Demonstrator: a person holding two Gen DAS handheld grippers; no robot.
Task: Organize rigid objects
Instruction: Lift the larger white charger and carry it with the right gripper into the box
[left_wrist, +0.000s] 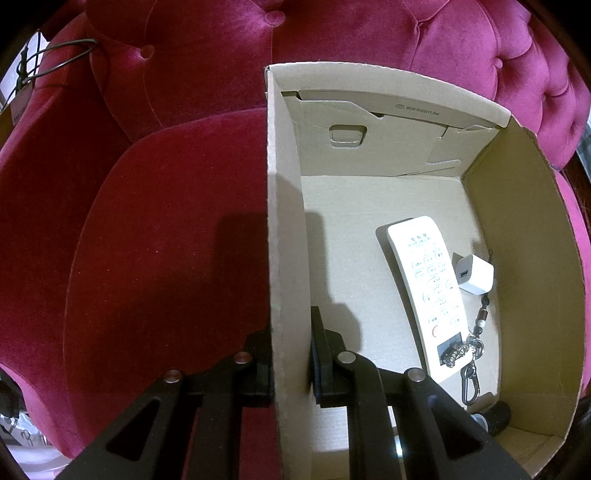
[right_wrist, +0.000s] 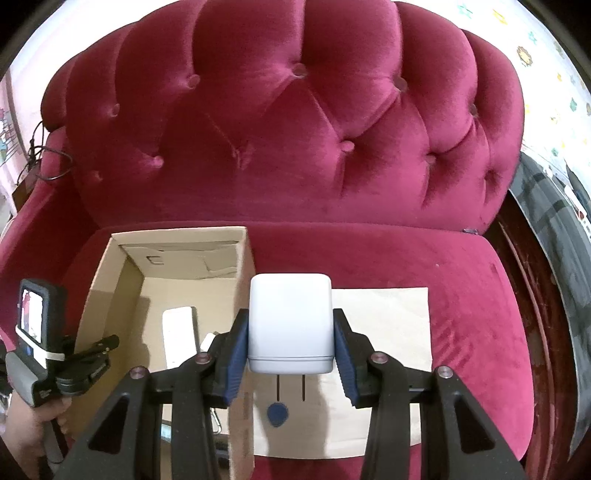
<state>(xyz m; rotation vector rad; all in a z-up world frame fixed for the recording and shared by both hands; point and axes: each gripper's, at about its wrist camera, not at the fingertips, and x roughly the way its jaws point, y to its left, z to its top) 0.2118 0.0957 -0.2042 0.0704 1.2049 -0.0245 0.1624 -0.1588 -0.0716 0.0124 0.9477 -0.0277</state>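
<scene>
An open cardboard box (left_wrist: 524, 266) sits on the red sofa seat; it also shows in the right wrist view (right_wrist: 103, 280). My left gripper (left_wrist: 291, 365) is shut on the box's left wall. Inside lie a white remote (left_wrist: 428, 288), a small white USB charger (left_wrist: 474, 275), a keychain with a carabiner (left_wrist: 472, 365) and a black cylinder (left_wrist: 496, 417). My right gripper (right_wrist: 290, 365) is shut on a large white plug adapter (right_wrist: 290, 325), held above a brown paper sheet (right_wrist: 388, 325) beside the box. A blue guitar pick (right_wrist: 277, 413) lies on the paper.
The tufted red sofa back (right_wrist: 295, 129) rises behind the box. A cable (left_wrist: 55, 62) hangs at the left armrest. The left hand-held gripper unit with its screen (right_wrist: 35, 325) shows at the box's left side. A patterned cloth (right_wrist: 554, 240) lies at the right.
</scene>
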